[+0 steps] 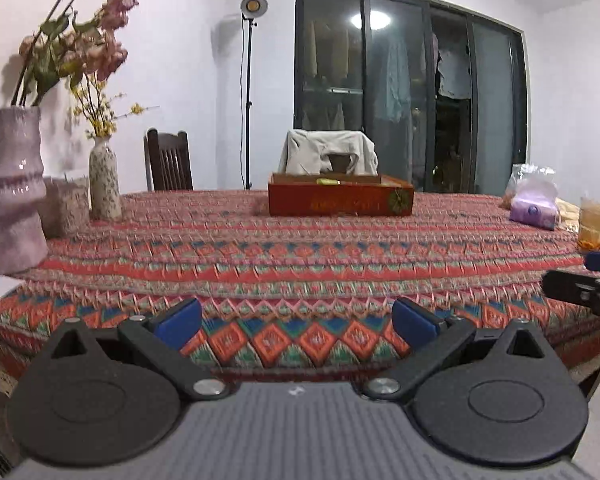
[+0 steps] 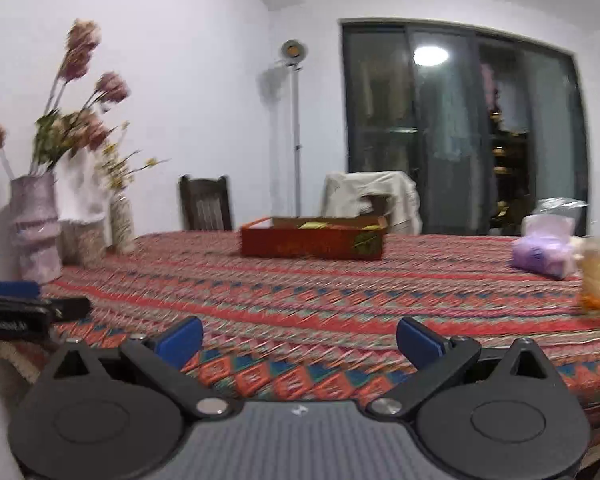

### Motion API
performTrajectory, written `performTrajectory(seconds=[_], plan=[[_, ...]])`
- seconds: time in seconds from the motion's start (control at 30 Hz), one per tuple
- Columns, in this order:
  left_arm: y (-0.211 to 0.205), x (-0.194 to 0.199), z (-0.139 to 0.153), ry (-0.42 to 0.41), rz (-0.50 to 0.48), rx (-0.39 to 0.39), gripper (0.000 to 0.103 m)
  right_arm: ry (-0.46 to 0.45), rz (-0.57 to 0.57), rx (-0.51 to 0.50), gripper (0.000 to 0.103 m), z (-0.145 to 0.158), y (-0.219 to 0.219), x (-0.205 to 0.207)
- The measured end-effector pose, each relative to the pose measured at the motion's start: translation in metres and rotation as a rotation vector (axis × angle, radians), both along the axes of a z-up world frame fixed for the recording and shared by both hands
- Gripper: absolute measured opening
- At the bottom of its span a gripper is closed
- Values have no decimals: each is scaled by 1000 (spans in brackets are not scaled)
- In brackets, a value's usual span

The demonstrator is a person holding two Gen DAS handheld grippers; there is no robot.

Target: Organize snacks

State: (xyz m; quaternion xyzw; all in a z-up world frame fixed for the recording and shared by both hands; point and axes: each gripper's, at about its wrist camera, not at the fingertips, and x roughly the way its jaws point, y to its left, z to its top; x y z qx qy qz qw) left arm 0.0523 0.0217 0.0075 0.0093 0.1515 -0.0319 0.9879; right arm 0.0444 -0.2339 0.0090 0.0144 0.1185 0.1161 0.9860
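A red box (image 1: 342,200) stands on the far middle of the patterned tablecloth (image 1: 300,256), with a yellow snack packet (image 1: 327,181) showing over its rim. The box also shows in the right wrist view (image 2: 312,242), with yellow packets (image 2: 316,225) inside. My left gripper (image 1: 298,320) is open and empty over the table's near edge. My right gripper (image 2: 300,340) is open and empty, also at the near edge. Each gripper shows at the side of the other's view: the right one (image 1: 592,284), the left one (image 2: 16,312).
Two flower vases (image 1: 12,188) (image 1: 105,180) stand at the left. A purple tissue pack (image 1: 534,208), a plastic bag (image 1: 530,178) and a glass cup (image 2: 598,280) sit at the right. Two chairs (image 1: 168,164) (image 1: 332,154) stand behind the table.
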Motion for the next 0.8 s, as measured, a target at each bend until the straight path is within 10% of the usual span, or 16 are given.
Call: performTrajectory(seconds=[0.8], plan=[[3, -2, 7, -11, 2, -51, 103, 36, 0, 35, 103, -8, -6, 8]])
